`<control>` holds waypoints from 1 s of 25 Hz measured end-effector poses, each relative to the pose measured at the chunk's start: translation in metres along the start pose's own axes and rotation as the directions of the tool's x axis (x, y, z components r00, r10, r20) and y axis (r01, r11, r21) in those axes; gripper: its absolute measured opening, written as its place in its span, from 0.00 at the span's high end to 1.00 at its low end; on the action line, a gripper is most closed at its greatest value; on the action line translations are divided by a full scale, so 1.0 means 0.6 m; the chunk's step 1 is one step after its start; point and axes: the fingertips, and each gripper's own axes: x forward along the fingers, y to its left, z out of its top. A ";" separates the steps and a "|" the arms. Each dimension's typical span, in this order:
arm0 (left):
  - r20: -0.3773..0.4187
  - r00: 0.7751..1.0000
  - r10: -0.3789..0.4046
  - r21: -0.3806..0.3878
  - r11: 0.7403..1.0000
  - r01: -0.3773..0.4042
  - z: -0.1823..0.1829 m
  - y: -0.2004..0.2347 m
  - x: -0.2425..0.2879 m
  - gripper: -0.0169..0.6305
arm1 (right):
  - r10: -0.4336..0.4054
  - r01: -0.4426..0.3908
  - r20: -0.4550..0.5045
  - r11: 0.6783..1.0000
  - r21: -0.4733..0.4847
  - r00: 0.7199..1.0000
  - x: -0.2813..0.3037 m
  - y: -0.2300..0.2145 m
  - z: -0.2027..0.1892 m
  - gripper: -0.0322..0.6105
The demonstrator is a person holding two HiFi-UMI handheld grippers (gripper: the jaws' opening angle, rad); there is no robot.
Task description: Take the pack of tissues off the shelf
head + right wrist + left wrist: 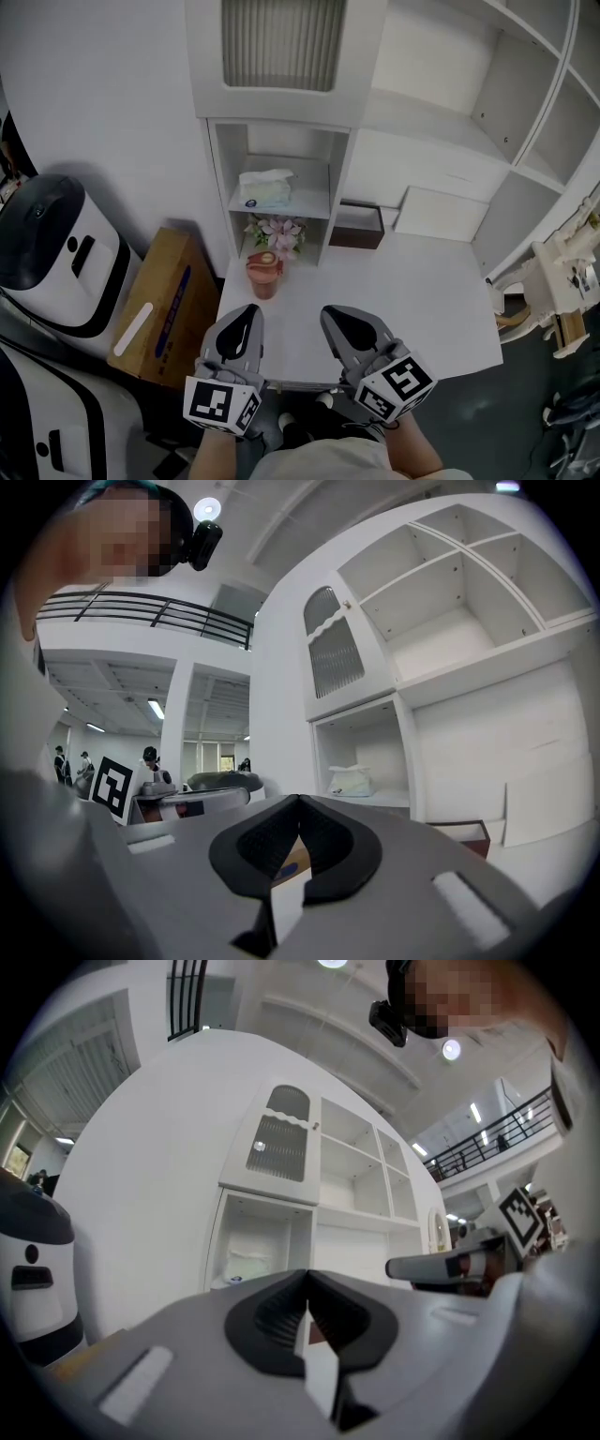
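Approach not yet begun: left gripper [247,315] and right gripper [334,316] were both clenched empty near the desk [422,300] edge, well apart from the pack of tissues [265,188] on the cubby shelf [314,202], so 1 gripper needed to open and advance.

The left gripper [247,314] was held over the near edge of the tabletop [422,300], pointing toward the far edge. Its fingers [272,1316] were closed tip to tip, with nothing between them. The right gripper [330,314] was held near it on the right side, apart from it, and the two tips converged slightly. Its fingers [328,841] were likewise closed and empty. A marker cube [222,405] sat at the rear of each gripper, facing up. Both forearms [417,455] entered from the near side.
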 end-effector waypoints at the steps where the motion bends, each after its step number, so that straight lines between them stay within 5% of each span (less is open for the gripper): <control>1: -0.002 1.000 0.003 0.000 1.000 -0.003 -0.001 0.003 0.001 0.97 | 0.002 -0.002 -0.002 1.000 0.001 1.000 0.004 0.000 -0.001 0.95; 25: -0.005 0.996 0.087 0.032 0.996 -0.087 0.010 0.050 0.113 0.97 | 0.070 -0.071 0.015 0.997 0.011 0.997 0.095 -0.103 0.026 0.95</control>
